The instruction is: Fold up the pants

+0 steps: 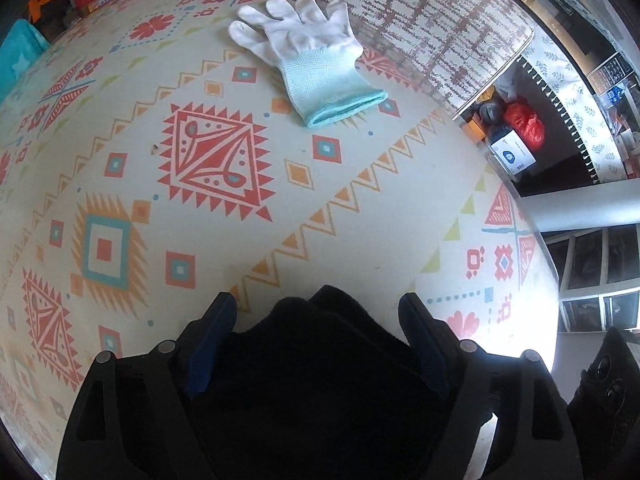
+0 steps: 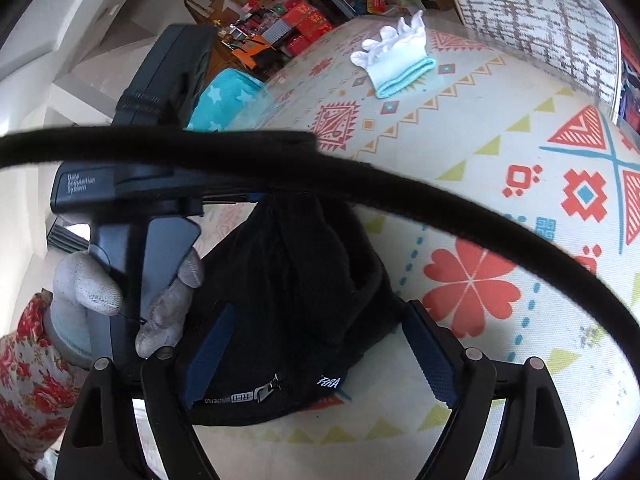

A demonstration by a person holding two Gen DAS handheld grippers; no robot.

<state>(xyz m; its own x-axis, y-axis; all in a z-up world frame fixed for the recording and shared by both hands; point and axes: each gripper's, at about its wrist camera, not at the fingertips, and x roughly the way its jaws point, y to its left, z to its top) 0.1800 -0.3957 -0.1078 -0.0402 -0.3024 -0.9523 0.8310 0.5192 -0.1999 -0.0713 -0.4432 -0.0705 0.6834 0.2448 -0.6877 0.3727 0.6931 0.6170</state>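
the left gripper [image 1: 318,340] points steeply down at a table covered by a patterned mat [image 1: 360,208] with red, orange and teal motifs. its two blue-padded fingers [image 1: 212,344] stand wide apart, and a bunched mass of the black pants [image 1: 320,360] sits in the gap between them. the pads do not press on the cloth on either side — a sliver of mat shows beside each one, so the jaws are spread and gripping nothing.

the right gripper [image 2: 320,354] is likewise spread wide, its blue pads [image 2: 210,354] clear of the fabric. between them lies a heap of the same black pants [image 2: 296,280], with a zipper pull and small white lettering visible near the lower edge. a long dark band of the garment arcs across the upper part of the right wrist view, from the left edge over to the lower right.

in that same view the other handheld device [image 2: 132,184] appears at the left, held by a hand in a grey knit glove [image 2: 96,292], with a floral sleeve [image 2: 28,352] below it.

farther back on the mat a loose white glove [image 1: 304,56] with a pale mint cuff lies flat, well apart from the pants. a grey-and-white woven chair back [image 1: 432,28] stands beyond the table edge.
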